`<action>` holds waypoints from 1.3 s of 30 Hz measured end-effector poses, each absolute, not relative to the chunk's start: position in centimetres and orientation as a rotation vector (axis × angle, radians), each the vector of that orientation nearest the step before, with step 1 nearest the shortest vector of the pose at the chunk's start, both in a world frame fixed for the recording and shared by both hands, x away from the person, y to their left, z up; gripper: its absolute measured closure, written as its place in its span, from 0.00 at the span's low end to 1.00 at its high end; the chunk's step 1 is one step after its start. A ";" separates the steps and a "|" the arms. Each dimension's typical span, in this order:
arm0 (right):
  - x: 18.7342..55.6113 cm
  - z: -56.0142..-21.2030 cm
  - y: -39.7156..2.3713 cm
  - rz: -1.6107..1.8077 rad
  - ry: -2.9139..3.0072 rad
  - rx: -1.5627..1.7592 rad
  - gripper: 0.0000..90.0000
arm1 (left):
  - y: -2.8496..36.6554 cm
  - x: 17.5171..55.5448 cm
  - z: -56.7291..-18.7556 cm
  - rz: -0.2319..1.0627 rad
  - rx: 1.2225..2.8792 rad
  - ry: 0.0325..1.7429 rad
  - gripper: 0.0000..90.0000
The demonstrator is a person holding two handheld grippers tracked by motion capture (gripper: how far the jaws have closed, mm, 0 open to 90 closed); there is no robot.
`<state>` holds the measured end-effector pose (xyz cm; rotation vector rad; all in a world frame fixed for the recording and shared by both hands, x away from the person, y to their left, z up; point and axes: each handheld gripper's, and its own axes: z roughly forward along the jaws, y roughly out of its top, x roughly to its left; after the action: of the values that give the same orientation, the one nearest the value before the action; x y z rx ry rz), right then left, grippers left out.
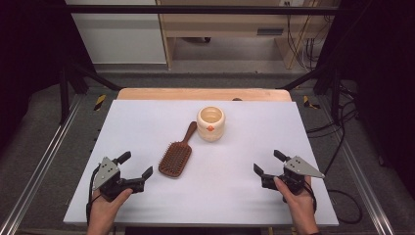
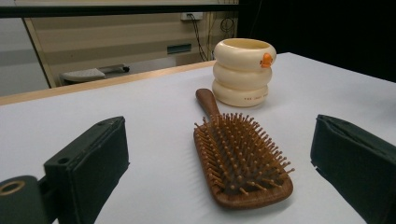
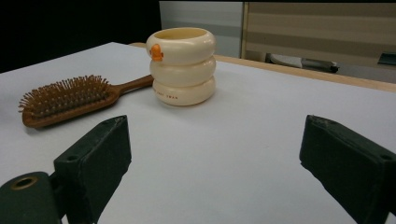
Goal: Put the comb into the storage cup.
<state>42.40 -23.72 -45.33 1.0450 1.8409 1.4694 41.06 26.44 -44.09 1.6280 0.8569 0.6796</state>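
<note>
High view: left gripper [image 1: 135, 165] near the table's [image 1: 147, 205] front-left corner, jaws wide, empty. Right gripper [image 1: 269, 162] near the front-right corner, jaws wide, empty. Brown wooden paddle hairbrush [image 1: 176, 157] mid-table, bristles up, handle toward the cream ribbed three-ring cup [image 1: 211, 123] nearer the far edge.

Left gripper view: hairbrush [image 2: 240, 158] just ahead between the jaws, untouched.

Right gripper view: cup [image 3: 182, 65] ahead, hairbrush [image 3: 70, 99] left.

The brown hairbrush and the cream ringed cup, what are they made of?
The brown paddle hairbrush looks like wood: reddish-brown, with a soft sheen on its handle, and its pins look wooden too. The cream cup shaped like three stacked rings has a smooth, slightly glossy surface with an orange figure near the rim; it could be glazed ceramic or plastic, and the look leaves that open.
</note>
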 end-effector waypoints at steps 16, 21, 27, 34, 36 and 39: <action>42.6 -45.4 -23.6 1.455 1.850 1.061 0.10 | 24.2 41.0 -43.2 0.675 1.732 0.874 0.39; 42.6 -45.4 -23.3 1.461 1.866 1.050 0.10 | 22.5 41.7 -42.7 0.682 1.762 0.891 0.72; 42.6 -45.4 -23.4 1.462 1.864 1.048 0.10 | 20.4 43.9 -42.7 0.569 1.792 0.926 0.96; 42.6 -45.4 -23.3 1.461 1.869 1.047 0.10 | 17.8 46.5 -42.8 0.565 1.897 0.928 0.99; 42.6 -45.4 -23.4 1.462 1.871 1.050 0.10 | 16.8 47.8 -43.1 0.563 1.931 0.947 0.99; 42.7 -45.4 -23.3 1.461 1.877 1.047 0.10 | 16.1 48.9 -43.5 0.567 1.963 0.973 0.99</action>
<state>42.65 -23.31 -45.42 1.0470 1.8765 1.4606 48.89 16.08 -43.51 1.9634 0.9728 0.5670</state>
